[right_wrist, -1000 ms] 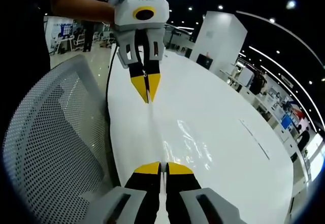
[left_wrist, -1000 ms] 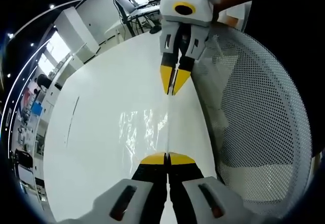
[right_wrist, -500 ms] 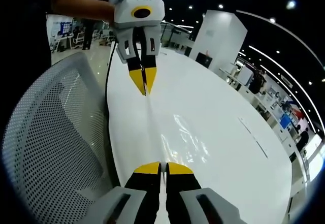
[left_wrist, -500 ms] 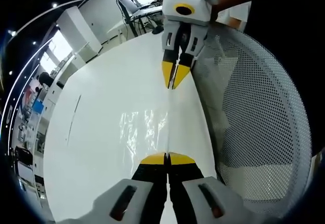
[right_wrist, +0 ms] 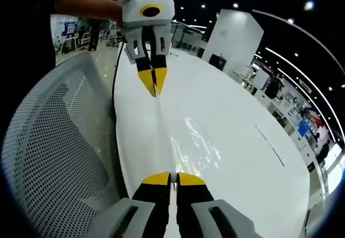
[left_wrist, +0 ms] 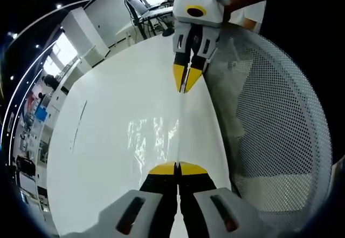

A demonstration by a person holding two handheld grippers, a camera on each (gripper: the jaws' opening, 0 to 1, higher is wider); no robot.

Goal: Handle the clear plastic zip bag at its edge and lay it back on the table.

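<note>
clearly both grippers, left gripper (left_wrist: 177, 169) and right gripper (right_wrist: 172, 178), pinch the zip bag (left_wrist: 153, 138) edge taut above the table (left_wrist: 108, 119); uneven pull could slip it free.

A white mesh chair back (left_wrist: 280, 119) is seen at the right of the left gripper view and at the left of the right gripper view (right_wrist: 54, 141). A white pillar (right_wrist: 234, 35) is seen upper right, among ceiling lights.

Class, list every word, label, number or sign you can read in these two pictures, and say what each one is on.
None can be read.
The clear bag, the white table and both tongs, left and right, show no writing.
Far-off room signs: too small and blurred to read.
</note>
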